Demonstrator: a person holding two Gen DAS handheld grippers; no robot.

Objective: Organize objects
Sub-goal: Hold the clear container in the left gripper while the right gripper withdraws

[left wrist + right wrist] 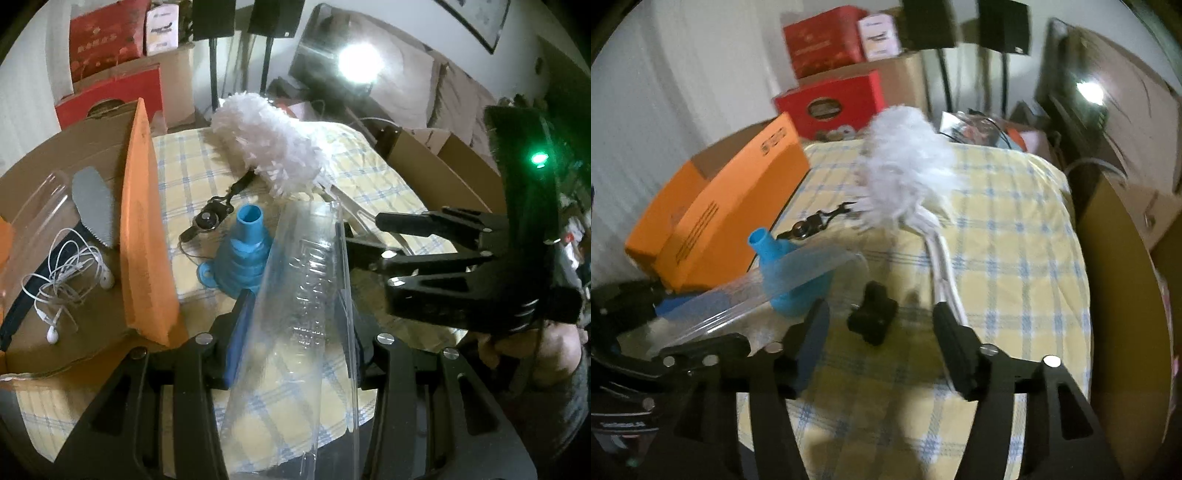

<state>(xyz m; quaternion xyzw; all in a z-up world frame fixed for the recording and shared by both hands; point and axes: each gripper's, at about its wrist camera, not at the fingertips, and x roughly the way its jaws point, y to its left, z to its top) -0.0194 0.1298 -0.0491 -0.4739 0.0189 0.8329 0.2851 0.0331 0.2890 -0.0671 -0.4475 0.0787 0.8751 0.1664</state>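
Over the checked bed cover (1015, 240), left gripper (295, 314) jaws clamp the clear plastic case (306, 295); right gripper (882, 332) gapes empty. Next, I reckon: case into the orange box (144, 229).

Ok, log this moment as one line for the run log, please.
left gripper: shut on clear plastic sleeve | right gripper: open, empty | orange box: holds earphones | outside box: blue funnel, white duster
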